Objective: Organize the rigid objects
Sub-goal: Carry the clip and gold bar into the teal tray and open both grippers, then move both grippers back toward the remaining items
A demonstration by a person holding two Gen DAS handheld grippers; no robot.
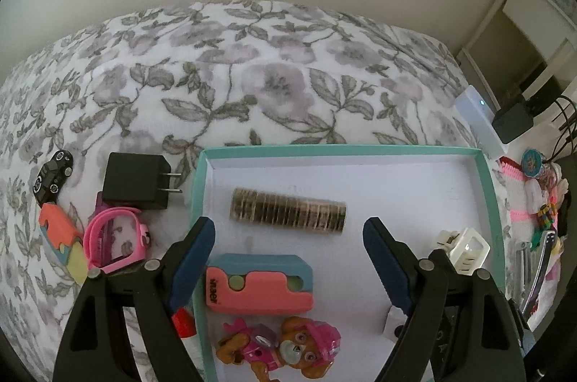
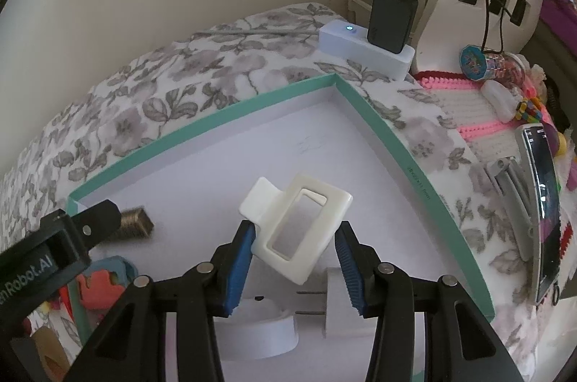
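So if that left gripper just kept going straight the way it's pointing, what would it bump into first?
Probably the roll of coins on the floor of the teal box. It lies right ahead of the open left gripper, between its fingertips, though depth is hard to judge here.

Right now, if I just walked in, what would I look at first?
Probably the white hair claw clip pinched in the right hand-held gripper, held tilted above the teal-rimmed box. Next, the pink puppy toy in the box's near corner, beside the coral and blue block. The whole box sits on a flowery blanket.
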